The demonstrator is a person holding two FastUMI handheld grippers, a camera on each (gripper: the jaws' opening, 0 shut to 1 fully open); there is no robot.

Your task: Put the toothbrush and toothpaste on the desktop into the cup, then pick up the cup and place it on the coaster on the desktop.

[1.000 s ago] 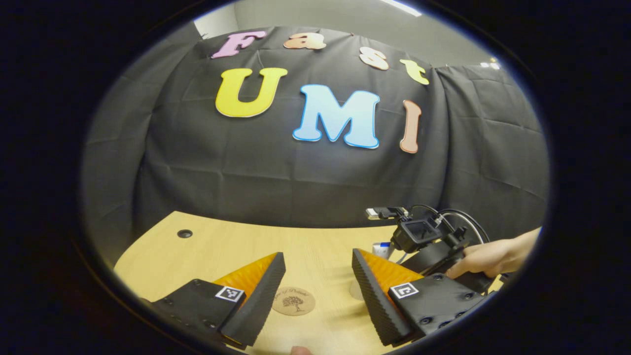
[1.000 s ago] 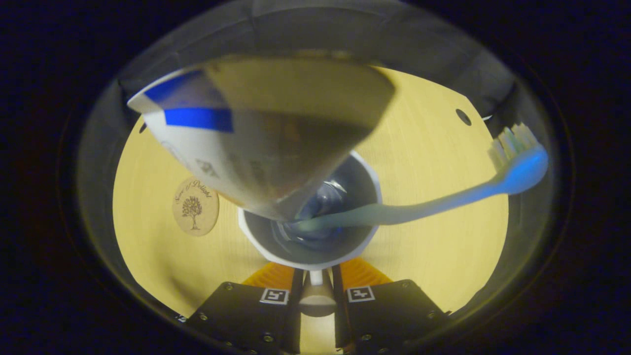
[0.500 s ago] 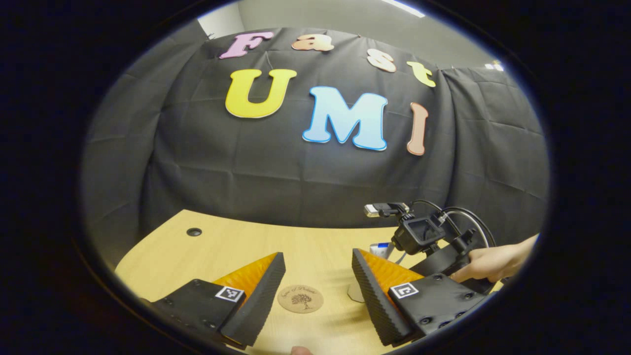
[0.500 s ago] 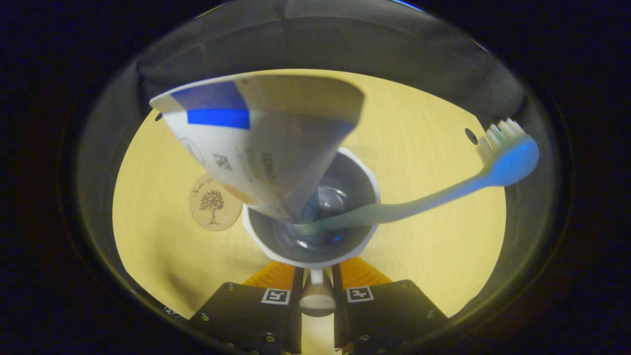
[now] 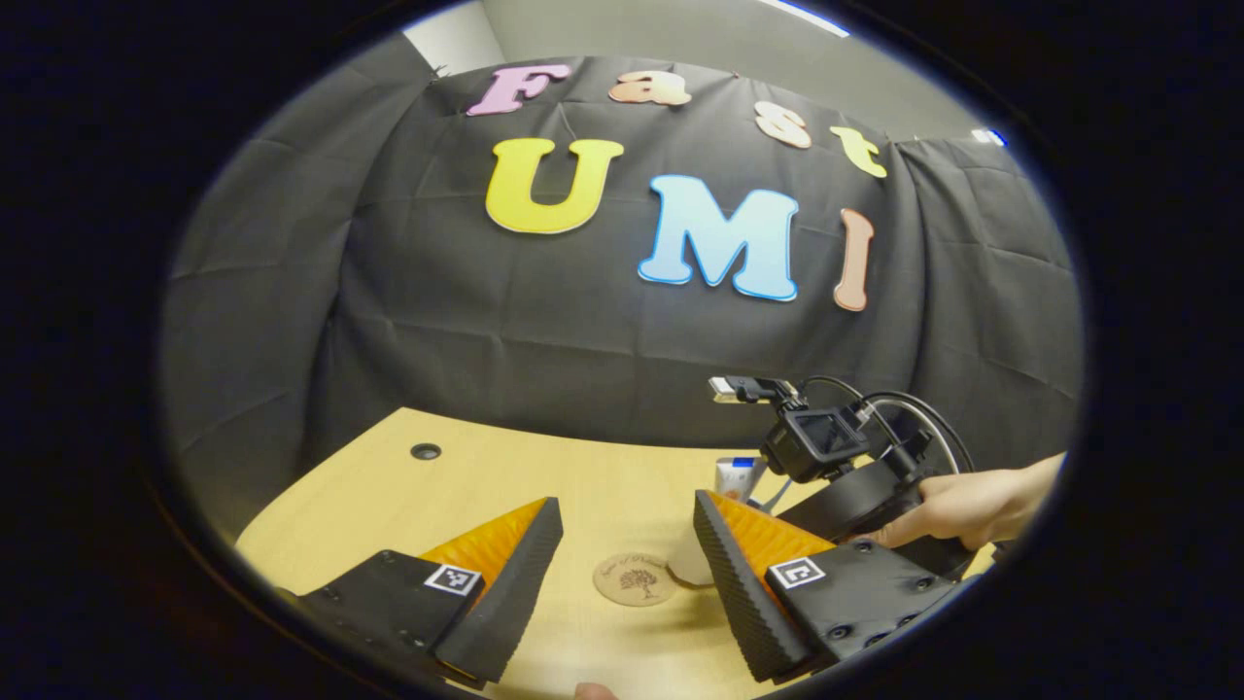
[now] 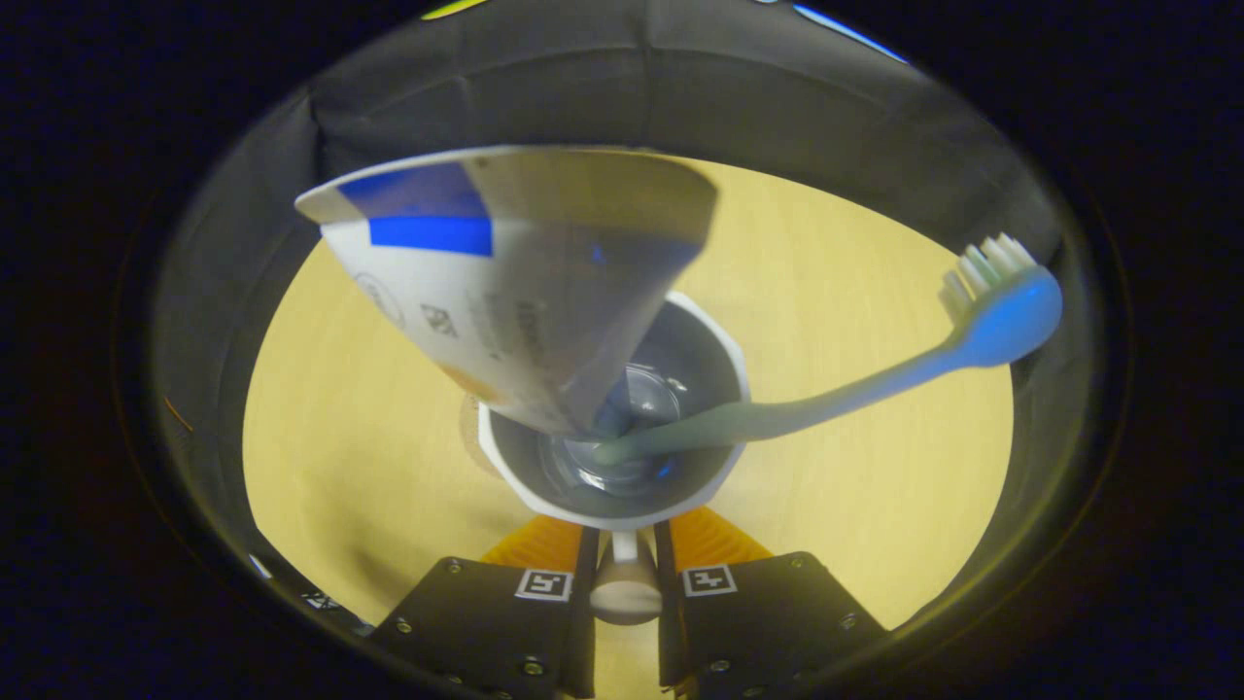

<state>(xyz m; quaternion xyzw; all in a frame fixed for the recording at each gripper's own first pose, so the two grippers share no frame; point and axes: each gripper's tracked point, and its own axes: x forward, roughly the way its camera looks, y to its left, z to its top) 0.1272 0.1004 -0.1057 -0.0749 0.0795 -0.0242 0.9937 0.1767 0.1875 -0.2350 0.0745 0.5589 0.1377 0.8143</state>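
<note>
— Cup (image 6: 622,486) first: where is it, and what has hold of it?

— In the right gripper view it sits right in front of the right gripper (image 6: 623,569). The two fingers are drawn close together, with the cup's handle pinched between them, just at the near rim.

— And inside it?

— The toothpaste (image 6: 505,292) stands in it, narrow end down, its wide crimped end fanning up toward the camera. The toothbrush (image 6: 855,384) leans out over the rim to the right, handle in the cup, bristled head up and well clear of the rim.

— What about the other gripper?

— In the left gripper view the left gripper (image 5: 622,574) has its fingers spread wide with nothing between them, above the desktop (image 5: 505,476).

— Beyond those fingers?

— The coaster (image 5: 636,579) lies flat on the wood. The pale base of the cup (image 5: 686,564) shows just beside it on the right, at the coaster's edge; I cannot tell whether it touches. Farther right a hand (image 5: 957,506) grips the right gripper's body, and the toothpaste's end (image 5: 736,475) pokes up behind.

— Farthest back?

— A round hole (image 5: 425,451) in the desktop, near the booth wall.
</note>
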